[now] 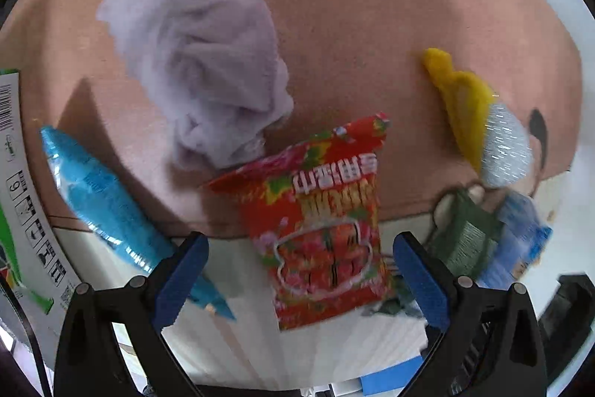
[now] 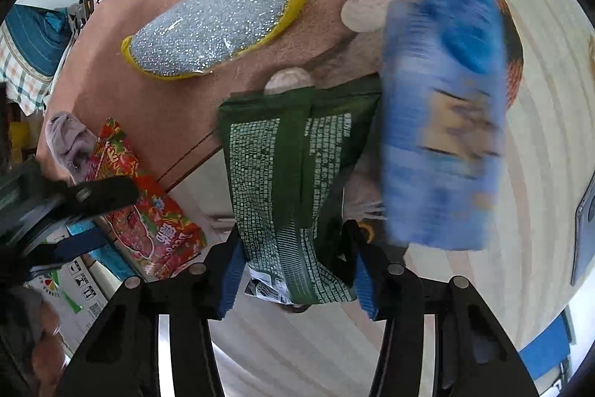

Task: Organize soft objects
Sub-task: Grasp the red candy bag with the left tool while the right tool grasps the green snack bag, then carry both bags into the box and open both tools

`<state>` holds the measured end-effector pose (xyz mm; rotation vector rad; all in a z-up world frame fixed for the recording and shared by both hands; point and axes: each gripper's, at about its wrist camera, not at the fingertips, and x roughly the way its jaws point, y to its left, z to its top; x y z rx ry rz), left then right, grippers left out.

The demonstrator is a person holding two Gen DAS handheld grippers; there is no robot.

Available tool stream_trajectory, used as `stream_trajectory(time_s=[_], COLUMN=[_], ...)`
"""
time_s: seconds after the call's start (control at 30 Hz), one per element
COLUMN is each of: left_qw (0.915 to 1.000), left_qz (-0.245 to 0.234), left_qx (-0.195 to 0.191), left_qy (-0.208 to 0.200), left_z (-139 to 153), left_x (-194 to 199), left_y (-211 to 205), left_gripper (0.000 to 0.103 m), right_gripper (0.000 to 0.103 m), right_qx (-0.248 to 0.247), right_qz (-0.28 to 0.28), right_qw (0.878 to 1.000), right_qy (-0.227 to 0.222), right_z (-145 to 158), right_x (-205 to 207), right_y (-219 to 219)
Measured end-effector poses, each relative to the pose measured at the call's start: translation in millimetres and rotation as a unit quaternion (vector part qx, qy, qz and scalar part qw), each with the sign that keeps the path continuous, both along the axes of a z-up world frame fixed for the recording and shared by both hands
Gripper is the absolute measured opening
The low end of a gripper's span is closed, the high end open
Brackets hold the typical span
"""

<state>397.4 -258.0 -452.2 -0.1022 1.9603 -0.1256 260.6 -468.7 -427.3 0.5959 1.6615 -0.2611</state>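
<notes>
My left gripper is open, its blue pads on either side of a red snack bag that lies between them across the edge of a pink rug. A crumpled lilac cloth lies on the rug beyond the bag. My right gripper has its pads against both sides of a dark green snack bag, also seen in the left wrist view. A blurred blue bag is right of it. A silver and yellow sponge lies on the rug.
A light blue packet lies at the left by a white cardboard box. The pale wooden floor runs along the rug's near edge. Piled fabrics sit at the far left.
</notes>
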Motion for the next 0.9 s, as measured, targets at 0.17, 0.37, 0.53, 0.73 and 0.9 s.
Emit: stream_trajectory(time_s=[0.17,0.37,0.53,0.73,0.9], left_qw=[0.9960,0.9824,0.9850,0.9823,0.9795], left_qz=[-0.060,-0.151,-0.138,-0.137,-0.119], left_qx=[0.049,0.068,0.059,0.052,0.005], left_qy=[-0.045,-0.087,-0.086,-0.117,-0.162], left_z=[-0.5,7.4,11.9,34.7,93.8], left_x=[-7.0,-16.5,-12.9,-16.4,-42.0], left_y=[-21.9,-46.4,-38.1,-16.8,11.7], left_gripper=[0.083,0.068,0.063,0.044,0.044], right_gripper=[0.053,0.053,0.055,0.033,0.032], right_qx=[-0.003,-0.005,-0.030,-0.057,-0.042], right_qz=[0.020,0.027,0.044,0.064,0.080], right_qw=[1.000,0.999,0.998,0.996,0.996], right_qy=[0.009,0.020,0.035,0.038,-0.022], right_z=[-2.0,-8.5,-11.9,-7.1,48.0], right_x=[7.7,13.8,24.8,29.3,17.5], right_y=[0.4,1.8,15.8,38.4,63.8])
